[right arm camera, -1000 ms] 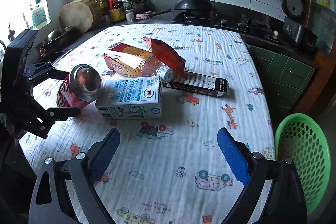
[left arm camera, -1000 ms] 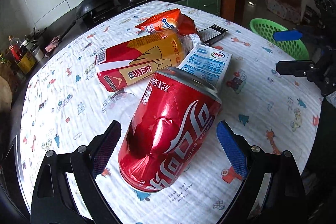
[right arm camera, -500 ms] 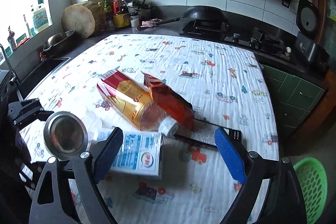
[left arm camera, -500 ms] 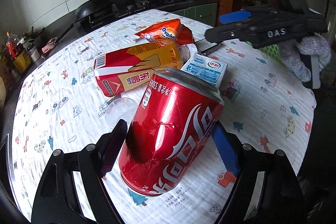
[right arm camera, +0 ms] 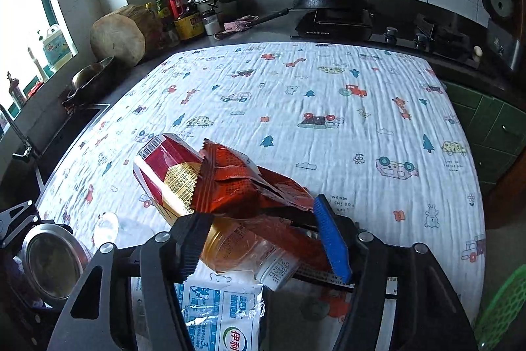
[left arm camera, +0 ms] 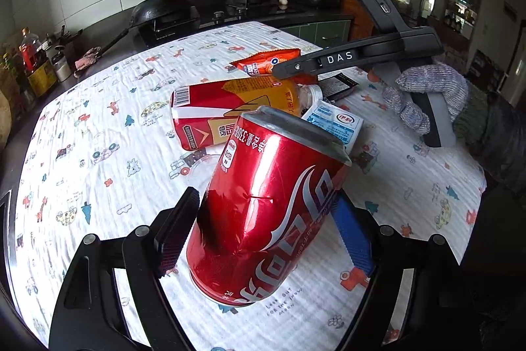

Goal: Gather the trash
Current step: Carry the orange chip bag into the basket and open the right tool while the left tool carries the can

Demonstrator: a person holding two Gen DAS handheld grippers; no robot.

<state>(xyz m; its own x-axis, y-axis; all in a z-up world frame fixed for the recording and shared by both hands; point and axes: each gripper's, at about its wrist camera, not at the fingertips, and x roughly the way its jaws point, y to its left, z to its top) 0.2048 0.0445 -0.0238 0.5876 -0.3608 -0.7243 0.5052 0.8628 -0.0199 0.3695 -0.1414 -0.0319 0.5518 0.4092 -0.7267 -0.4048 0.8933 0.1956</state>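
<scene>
The left tongs [left arm camera: 263, 229] clamped the dented red cola can [left arm camera: 266, 206], tilted above the tabletop [left arm camera: 98, 127], while the right tongs [right arm camera: 259, 239] were closing around the plastic bottle [right arm camera: 236, 239] and orange snack wrapper [right arm camera: 243, 186] beside the milk carton [right arm camera: 223, 314], probably to bin both together.

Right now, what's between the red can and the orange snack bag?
The bottle, lying on its side between the can and the bag, in the left wrist view.

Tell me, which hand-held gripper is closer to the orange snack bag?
Right. The right hand-held gripper is closing around the orange snack bag; the left hand-held gripper is farther back, clamping the red can.
</scene>
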